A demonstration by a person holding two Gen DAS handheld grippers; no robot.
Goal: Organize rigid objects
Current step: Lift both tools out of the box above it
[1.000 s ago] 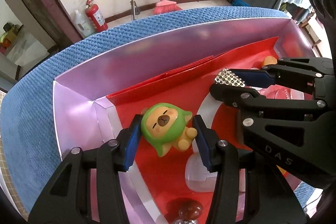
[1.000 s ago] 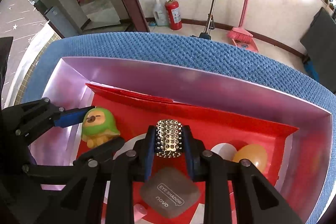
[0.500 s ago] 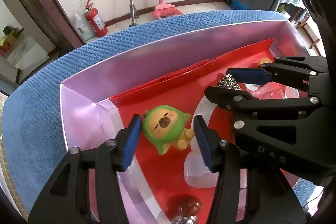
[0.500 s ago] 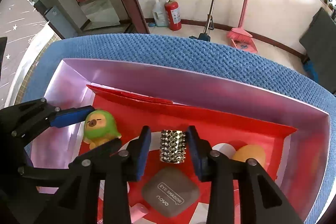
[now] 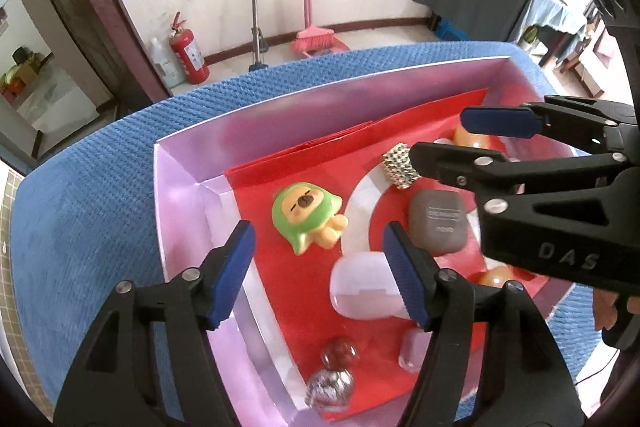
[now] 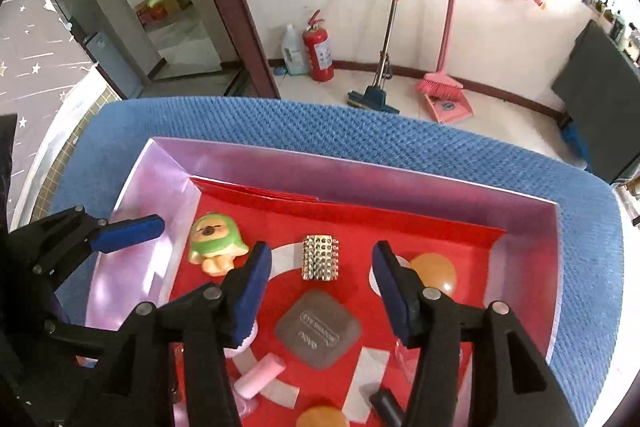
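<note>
Behind the left claw [image 5: 316,267], just opened and empty like the right claw [image 6: 320,287], a pale case [image 5: 360,287] lies half-hidden.

Figurine [image 6: 214,247] left of studded block [image 6: 321,257]

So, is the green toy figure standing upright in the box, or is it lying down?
Lying down. The green toy figure rests on its back on the red liner, face up, free between no pads.

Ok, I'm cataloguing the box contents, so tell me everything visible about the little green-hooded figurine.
The green-hooded figurine is a glossy, hard-looking toy: a tan animal face with closed eyes, pink cheeks and yellowish paws and feet under a green hood. It lies on its back, face up, on the red liner near the box's left wall, touching no other item or gripper.
</note>
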